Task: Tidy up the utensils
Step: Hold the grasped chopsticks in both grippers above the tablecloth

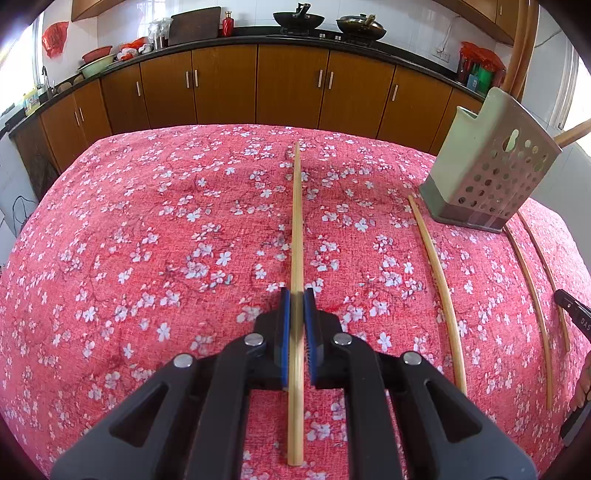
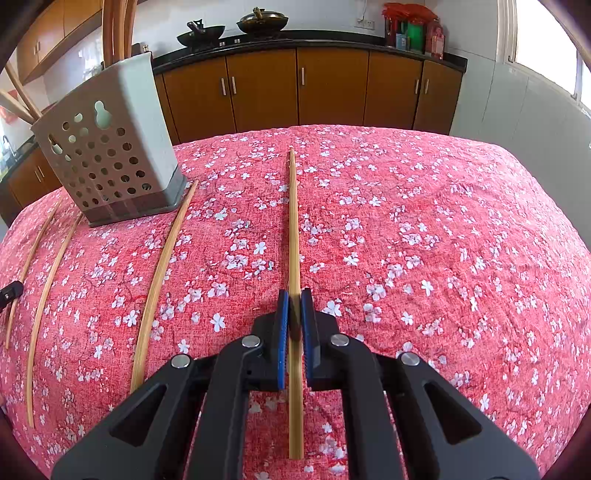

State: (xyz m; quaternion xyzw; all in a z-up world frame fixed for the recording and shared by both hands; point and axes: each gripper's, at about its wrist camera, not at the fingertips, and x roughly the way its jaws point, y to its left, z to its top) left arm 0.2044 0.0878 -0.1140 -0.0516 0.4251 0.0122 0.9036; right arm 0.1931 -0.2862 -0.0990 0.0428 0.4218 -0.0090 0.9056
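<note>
Covering the whole work surface is a red tablecloth [image 1: 147,229] printed with small white blossoms, its fabric slightly textured and wrinkle-free across a rounded table. Seen from the left wrist view, the left gripper [image 1: 296,295] has its blue-padded jaws closed on a pale bamboo chopstick [image 1: 297,221] that runs straight away from the camera along the cloth. To its right lie three more loose chopsticks [image 1: 439,288], and beyond them stands a grey-green perforated utensil holder [image 1: 491,177] with wooden utensils rising from its top. From the right wrist view, the right gripper [image 2: 294,295] is likewise clamped on a second chopstick [image 2: 293,221] lying lengthwise on the cloth, with the holder to its upper left and the loose chopsticks to its left, one of them touching or nearly touching the holder's base. Behind the table runs a row of brown wooden cabinets [image 1: 288,88] with metal handles under a dark countertop [image 1: 332,40]. On that counter sit two black woks [image 1: 299,18], a red bottle [image 1: 227,23], a cutting board [image 1: 195,26] leaning on white wall tiles, and basins near a sink at the far left. Bright window light [image 2: 546,40] enters at the right.
</note>
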